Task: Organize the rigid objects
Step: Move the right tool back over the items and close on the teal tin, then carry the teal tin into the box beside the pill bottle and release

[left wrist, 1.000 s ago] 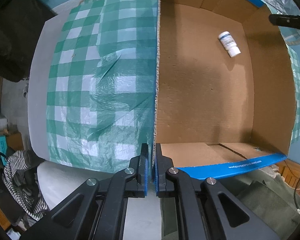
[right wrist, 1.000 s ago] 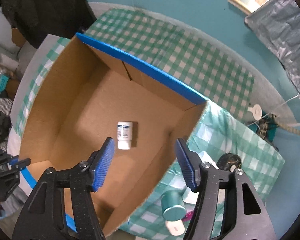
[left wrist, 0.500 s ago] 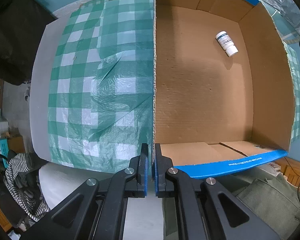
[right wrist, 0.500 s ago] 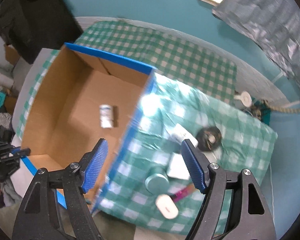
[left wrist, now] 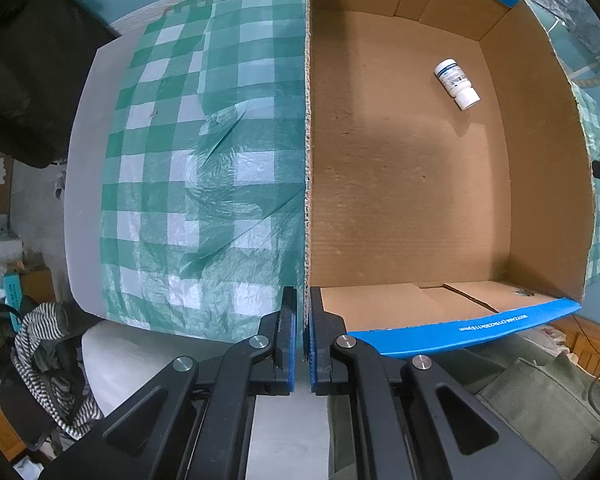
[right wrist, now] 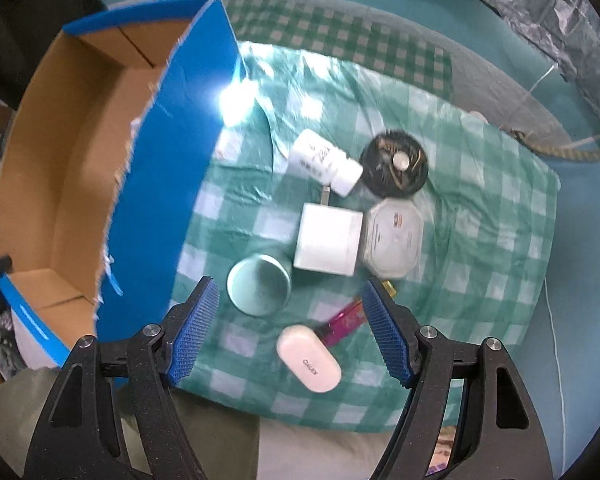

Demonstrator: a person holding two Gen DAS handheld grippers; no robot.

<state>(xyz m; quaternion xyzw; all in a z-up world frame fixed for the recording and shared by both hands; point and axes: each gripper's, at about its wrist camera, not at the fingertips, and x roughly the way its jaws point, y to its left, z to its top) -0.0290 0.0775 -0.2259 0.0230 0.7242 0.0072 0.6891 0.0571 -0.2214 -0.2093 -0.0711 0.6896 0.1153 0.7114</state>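
My left gripper (left wrist: 302, 320) is shut on the near left wall of the cardboard box (left wrist: 540, 184). A white pill bottle (left wrist: 457, 84) lies inside on the box floor at the far right. My right gripper (right wrist: 290, 328) is open and empty above loose items on the checked cloth: a teal round tin (right wrist: 259, 290), a white oval case (right wrist: 309, 358), a pink lighter (right wrist: 342, 320), a white square box (right wrist: 327, 245), a white octagonal container (right wrist: 394, 238), a white bottle (right wrist: 324, 162) and a black round disc (right wrist: 394, 166). The box (right wrist: 60, 168) stands to their left.
The green checked cloth (left wrist: 204, 168) covers a round white table (left wrist: 84, 184). Striped clothes (left wrist: 48, 360) lie below its left edge. A rope (right wrist: 560, 152) and grey plastic sheet (right wrist: 540, 12) lie beyond the table at the right.
My right gripper has swung right, from over the box interior to over the loose items on the cloth. The left gripper has kept its hold on the box wall.
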